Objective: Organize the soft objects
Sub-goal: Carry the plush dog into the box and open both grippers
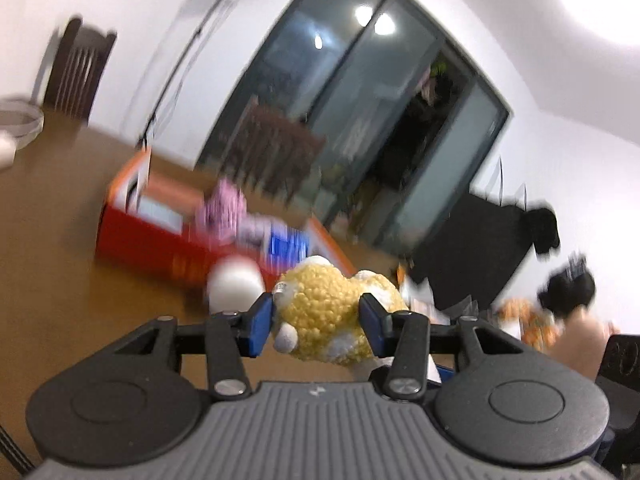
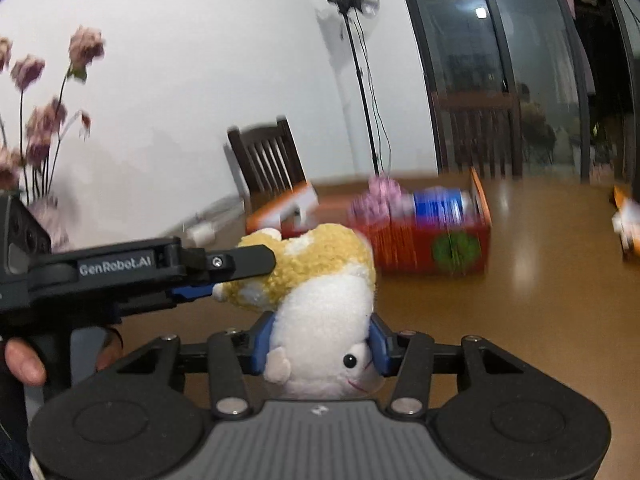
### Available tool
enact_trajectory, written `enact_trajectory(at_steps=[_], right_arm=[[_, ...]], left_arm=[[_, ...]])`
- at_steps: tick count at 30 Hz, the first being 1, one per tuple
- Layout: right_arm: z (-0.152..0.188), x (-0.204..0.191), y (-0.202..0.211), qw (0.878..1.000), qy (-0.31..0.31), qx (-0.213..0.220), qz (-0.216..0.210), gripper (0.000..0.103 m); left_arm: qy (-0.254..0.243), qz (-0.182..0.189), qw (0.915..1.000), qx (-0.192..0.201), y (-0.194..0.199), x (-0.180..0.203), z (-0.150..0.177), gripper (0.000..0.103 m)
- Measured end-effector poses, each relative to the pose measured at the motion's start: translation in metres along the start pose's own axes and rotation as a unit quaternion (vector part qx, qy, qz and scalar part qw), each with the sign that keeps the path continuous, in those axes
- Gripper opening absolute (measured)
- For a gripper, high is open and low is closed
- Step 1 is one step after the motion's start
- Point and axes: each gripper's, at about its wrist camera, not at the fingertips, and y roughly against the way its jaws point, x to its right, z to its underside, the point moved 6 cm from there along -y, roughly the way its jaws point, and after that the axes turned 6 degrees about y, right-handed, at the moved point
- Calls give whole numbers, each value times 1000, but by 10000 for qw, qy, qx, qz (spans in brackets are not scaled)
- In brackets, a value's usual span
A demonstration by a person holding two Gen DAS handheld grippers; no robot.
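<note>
1. Both grippers hold one plush toy (image 2: 320,280) at once, above the brown table (image 2: 540,280). The right gripper (image 2: 322,346) has its jaws at a medium width, blue pads pressed on the toy's white head end. The left gripper (image 1: 316,320) clamps the yellow body end at a similar width.
2. Largest risk: the two hands diverge. Any pull apart would stretch the soft body and could drag it out of one pair of pads, since plush compresses and offers little purchase.
3. Next risk: the red cardboard box (image 2: 424,244), the probable destination, lies well apart from the toy and already contains a pink soft item (image 2: 376,200) and a blue item (image 2: 436,202). A low approach could catch the toy on the box's raised flaps (image 1: 136,176).
4. Smaller risk: uneven release. If one gripper opens first, the toy would swing from the other and may land outside the box.
5. Minor: background blur in both views limits judgement of clearance.
</note>
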Motion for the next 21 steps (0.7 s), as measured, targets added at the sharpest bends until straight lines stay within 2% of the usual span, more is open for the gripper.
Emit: enact_trajectory(at_steps=[4,6,9,14,16,18,21], right_arm=[[-68,13,-47,9999,101,76,-84,47],[-96,24,-83,9999,22,-59,-144,47],[-119,36,-144,9990,25,-416,-155,47],[-120,51,-243,9931,-149,-1131,-268,47],[-111,61,-275,9865,-493,-1510,-399,46],[-100,65,-295,9819,-597,-1773,-293,46],[-89,57,-316,9780,-457,-2035,-96,47]], left_arm=[[-2,-226,9997,5,-44,-11,-67,47],[-18,-440,9990,-122,-72,-25,-93,47],[21,-851,9956,-388,-117,-56,-115,47],[-30,-1517,9842,-907,-178,-110,-119,47],[-123,-1764,9775,-1151,-194,-122,-116,47],[-283,-1815,9740,-1329,-203,-128,-113,52],[-642,-1976,9692,-1324,-210,-125,-108,56]])
